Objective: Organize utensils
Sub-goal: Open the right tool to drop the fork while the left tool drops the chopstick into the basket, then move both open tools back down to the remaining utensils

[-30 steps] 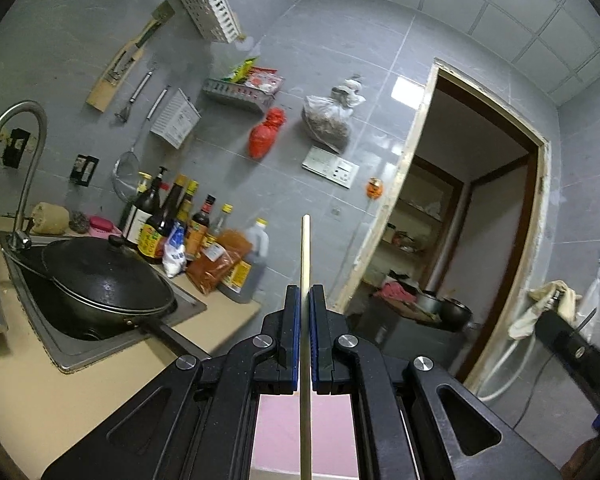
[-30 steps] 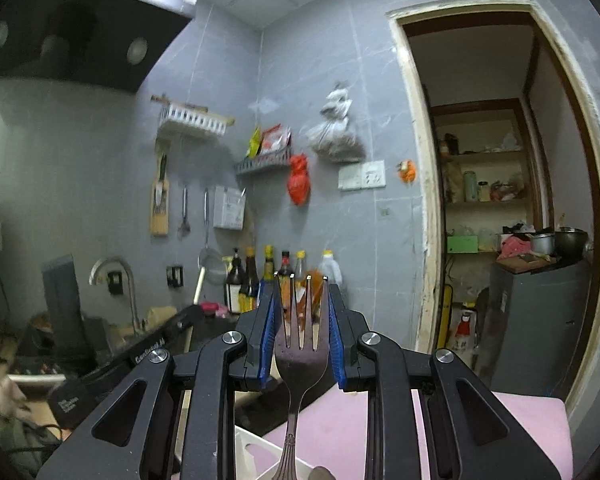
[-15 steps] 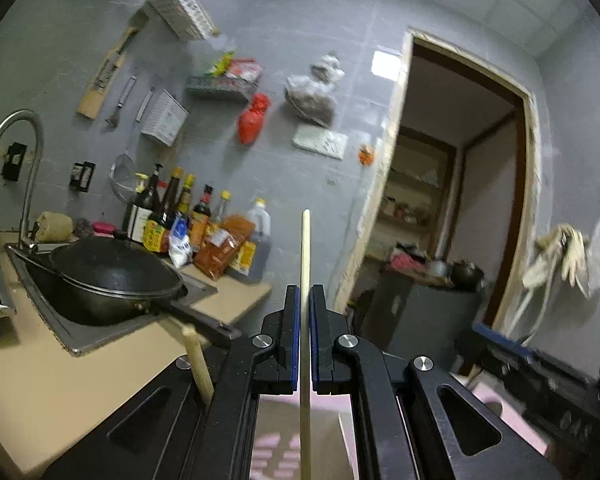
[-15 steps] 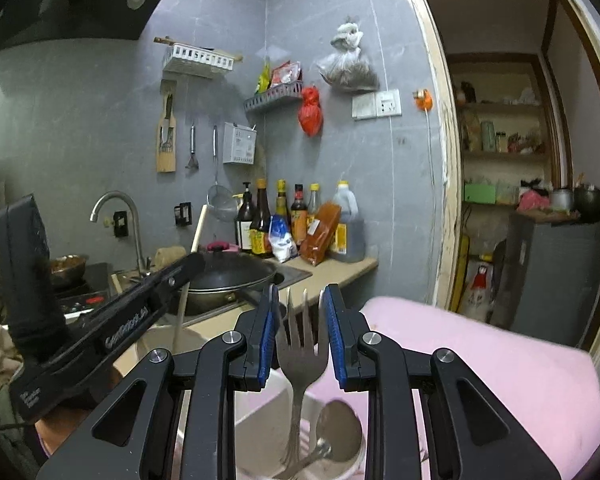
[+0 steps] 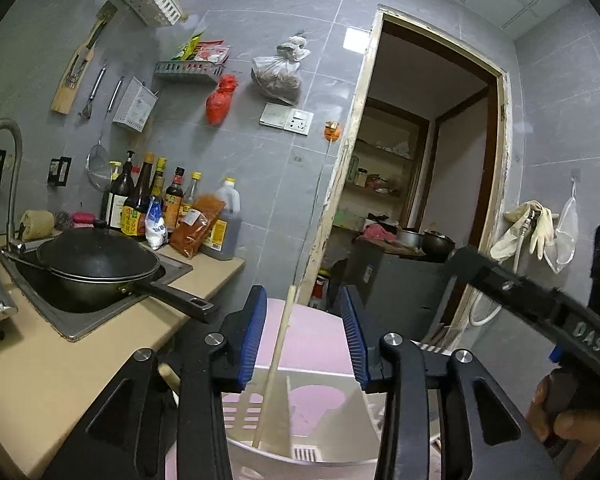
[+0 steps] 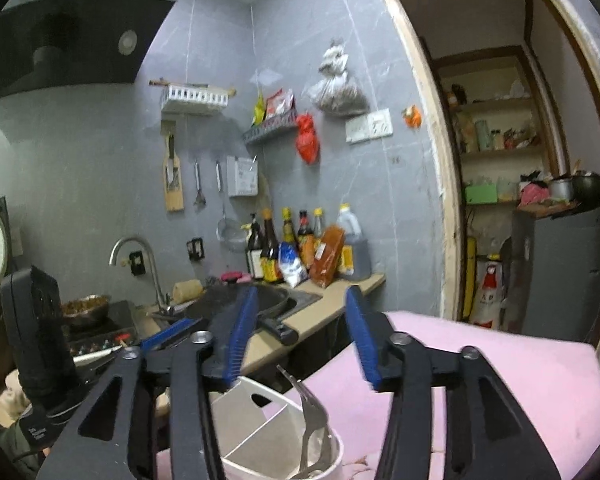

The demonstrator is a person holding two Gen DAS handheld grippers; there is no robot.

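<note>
My left gripper (image 5: 303, 334) is open above a white divided utensil holder (image 5: 300, 412). A wooden chopstick (image 5: 278, 354) stands loose in the holder, leaning between the blue pads without being gripped. A second chopstick end (image 5: 168, 374) shows at the left. My right gripper (image 6: 300, 336) is open over the same white holder (image 6: 260, 420). A metal fork (image 6: 308, 412) leans in the holder, tines up, free of the pads. The right tool (image 5: 540, 312) crosses the left wrist view.
The holder sits on a pink surface (image 6: 500, 380). A beige counter (image 5: 60, 372) to the left holds a sink with a black wok (image 5: 96, 268) and several sauce bottles (image 5: 160, 208). A doorway (image 5: 420, 180) opens ahead with a dark cabinet (image 6: 560, 268).
Both grippers lowered over the holder and opened. The chopstick left the left gripper and the fork left the right gripper; both now stand in the holder.
</note>
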